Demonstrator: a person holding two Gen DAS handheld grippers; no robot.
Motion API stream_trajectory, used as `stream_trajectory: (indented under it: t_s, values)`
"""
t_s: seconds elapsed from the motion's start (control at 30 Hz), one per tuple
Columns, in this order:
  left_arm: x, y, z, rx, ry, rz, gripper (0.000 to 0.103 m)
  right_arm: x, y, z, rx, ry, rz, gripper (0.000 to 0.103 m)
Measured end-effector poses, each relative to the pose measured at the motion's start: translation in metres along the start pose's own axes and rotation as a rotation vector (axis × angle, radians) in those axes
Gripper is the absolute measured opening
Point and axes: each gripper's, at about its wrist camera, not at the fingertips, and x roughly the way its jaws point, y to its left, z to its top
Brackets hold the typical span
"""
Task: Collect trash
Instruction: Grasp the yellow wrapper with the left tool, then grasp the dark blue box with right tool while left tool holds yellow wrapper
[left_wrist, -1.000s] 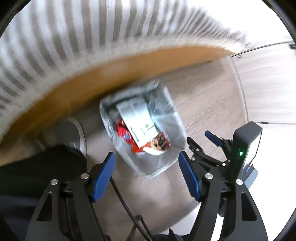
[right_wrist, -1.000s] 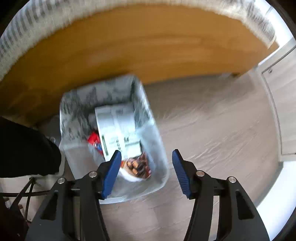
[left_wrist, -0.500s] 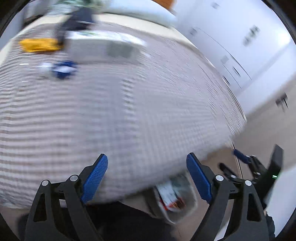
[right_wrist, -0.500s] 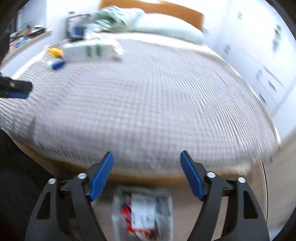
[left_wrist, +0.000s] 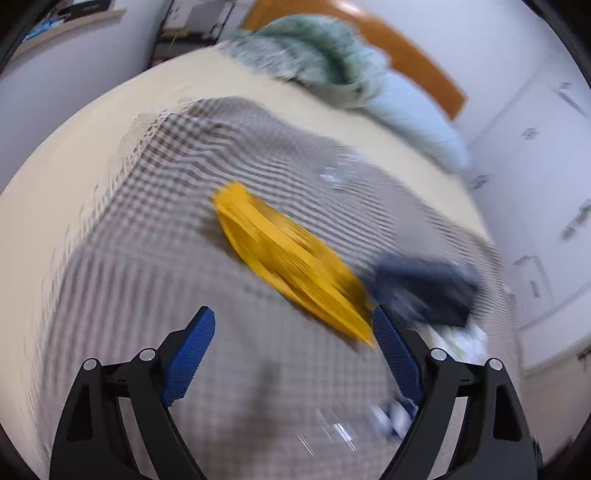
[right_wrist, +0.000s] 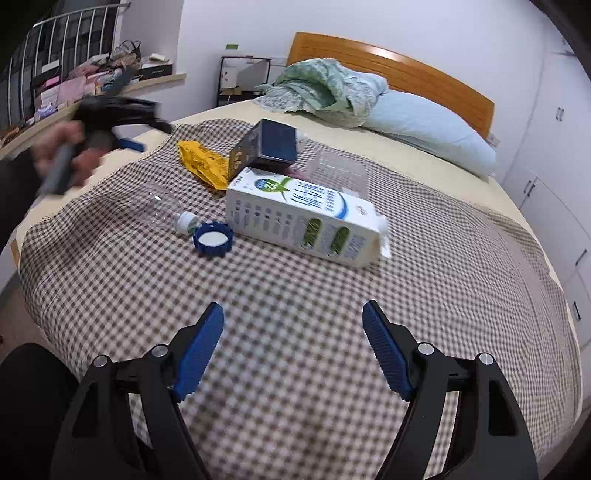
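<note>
Checked brown-and-white cloth (left_wrist: 258, 387) fills most of the left wrist view, which is heavily motion-blurred. The left gripper (left_wrist: 293, 334) occupies the lower frame; its blue-padded jaws stand wide apart with nothing between them, having just been opening. A yellow wrapper (left_wrist: 288, 266) lies diagonally across the centre of the frame, its lower end close beside the right-hand pad; contact cannot be determined through the blur. A dark blue box (left_wrist: 424, 291) appears at centre right, just beyond the wrapper. Small blue-and-white smears at lower right cannot be identified. A green crumpled blanket (left_wrist: 314, 62) and a wooden headboard (left_wrist: 417, 59) sit in the upper frame.

Right wrist view, sharp. The right gripper (right_wrist: 293, 321) occupies the lower frame over bare checked cloth (right_wrist: 295, 295); its jaws are wide apart and empty, having just been opening. Trash lies on the bed at upper centre:
- white milk carton (right_wrist: 303, 218) on its side, centre;
- blue cap (right_wrist: 213, 239), just left of the carton;
- clear plastic bottle (right_wrist: 162, 208), left of the cap, neck towards it;
- yellow wrapper (right_wrist: 203, 162), behind the carton;
- dark blue box (right_wrist: 269, 146), tilted, just behind the carton;
- clear plastic tray (right_wrist: 340, 171), right of the box.

A blurred hand (right_wrist: 62, 151) holding the left gripper (right_wrist: 122, 144) appears at upper left. A pale blue pillow (right_wrist: 428, 127) lies at upper right.
</note>
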Motion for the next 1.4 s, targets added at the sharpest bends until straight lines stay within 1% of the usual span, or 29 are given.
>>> stream_trajectory:
  t_s: [0.07,0.13,0.17,0.2,0.23,0.27,0.3,0.33,0.37,0.4,0.47,0.53,0.57,0.67,0.73,0.77,0.83,0.87,0.9,0.93,0.97,1.0,1.03,1.07,1.13,1.17,1.27,1.37,1.4]
  values:
    - [0.032,0.019,0.031,-0.037,0.03,0.059,0.084,0.007,0.002,0.006,-0.018,0.003,0.003,0.074]
    - [0.057,0.042,0.051,-0.103,0.043,0.086,0.082,0.013,0.003,0.012,-0.031,0.01,0.0,0.074]
    - [0.067,0.052,0.059,-0.143,0.037,0.097,0.077,0.017,0.001,0.014,-0.036,0.011,-0.002,0.074]
    - [0.076,0.059,0.066,-0.171,0.032,0.075,0.061,0.021,0.001,0.017,-0.037,0.014,-0.005,0.074]
    - [0.084,0.064,0.069,-0.2,0.048,0.037,0.049,0.025,-0.001,0.02,-0.036,0.019,-0.009,0.074]
    - [0.089,0.066,0.07,-0.221,0.073,-0.007,0.012,0.028,-0.004,0.022,-0.031,0.023,-0.01,0.074]
    - [0.094,0.066,0.068,-0.244,0.12,-0.077,0.006,0.032,-0.007,0.024,-0.028,0.027,-0.008,0.074]
    - [0.093,0.064,0.067,-0.254,0.131,-0.121,0.005,0.037,-0.011,0.027,-0.025,0.031,-0.007,0.074]
    - [0.084,0.056,0.065,-0.233,0.105,-0.148,0.004,0.039,-0.012,0.03,-0.024,0.032,-0.007,0.074]
    - [0.07,0.047,0.066,-0.197,0.065,-0.153,0.003,0.043,-0.014,0.033,-0.024,0.03,-0.004,0.074]
    - [0.033,0.032,0.071,-0.144,-0.026,-0.164,0.002,0.05,-0.019,0.041,-0.029,0.019,0.001,0.074]
    - [-0.019,0.016,0.079,-0.09,-0.157,-0.157,0.002,0.057,-0.026,0.056,-0.026,-0.004,0.001,0.074]
    - [-0.038,0.01,0.082,-0.07,-0.202,-0.158,0.002,0.062,-0.032,0.067,-0.008,-0.019,0.009,0.074]
    - [-0.101,-0.007,0.09,-0.013,-0.364,-0.167,0.002,0.087,-0.053,0.102,0.077,-0.032,0.085,0.074]
    - [-0.129,-0.015,0.091,-0.004,-0.418,-0.178,0.002,0.118,-0.06,0.131,0.083,-0.006,0.047,0.074]
    - [-0.141,-0.017,0.089,-0.004,-0.433,-0.185,0.002,0.134,-0.061,0.145,0.069,0.007,0.011,0.074]
    - [-0.159,-0.019,0.083,0.0,-0.447,-0.179,0.002,0.167,-0.062,0.163,0.065,0.063,-0.015,0.074]
    - [-0.164,-0.021,0.082,0.003,-0.446,-0.174,0.002,0.188,-0.062,0.172,0.079,0.122,-0.001,0.073]
    - [-0.167,-0.021,0.084,0.006,-0.444,-0.172,0.002,0.202,-0.058,0.178,0.081,0.164,0.035,0.069]
    - [-0.17,-0.022,0.082,0.011,-0.44,-0.172,0.002,0.206,-0.051,0.182,0.077,0.164,0.08,0.065]
    - [-0.173,-0.023,0.082,0.021,-0.435,-0.171,0.002,0.2,-0.038,0.187,0.063,0.132,0.198,0.065]
    - [-0.179,-0.023,0.079,0.034,-0.438,-0.163,0.002,0.194,-0.029,0.189,0.038,0.116,0.265,0.065]
    - [-0.182,-0.024,0.079,0.053,-0.446,-0.153,0.002,0.186,-0.019,0.191,0.0,0.096,0.292,0.065]
    - [-0.184,-0.024,0.076,0.062,-0.452,-0.144,0.002,0.179,-0.009,0.193,-0.047,0.077,0.256,0.065]
    - [-0.187,-0.025,0.074,0.072,-0.453,-0.13,0.002,0.183,-0.006,0.198,-0.067,0.11,0.242,0.065]
    - [-0.186,-0.024,0.072,0.062,-0.446,-0.134,0.002,0.197,-0.014,0.199,-0.025,0.175,0.258,0.065]
    - [-0.182,-0.022,0.062,0.047,-0.422,-0.162,0.002,0.232,-0.039,0.197,0.123,0.305,0.275,0.065]
    - [-0.179,-0.02,0.052,0.05,-0.412,-0.162,0.002,0.258,-0.055,0.197,0.241,0.354,0.299,0.065]
    - [-0.179,-0.02,0.05,0.05,-0.409,-0.157,0.002,0.262,-0.054,0.198,0.252,0.365,0.299,0.065]
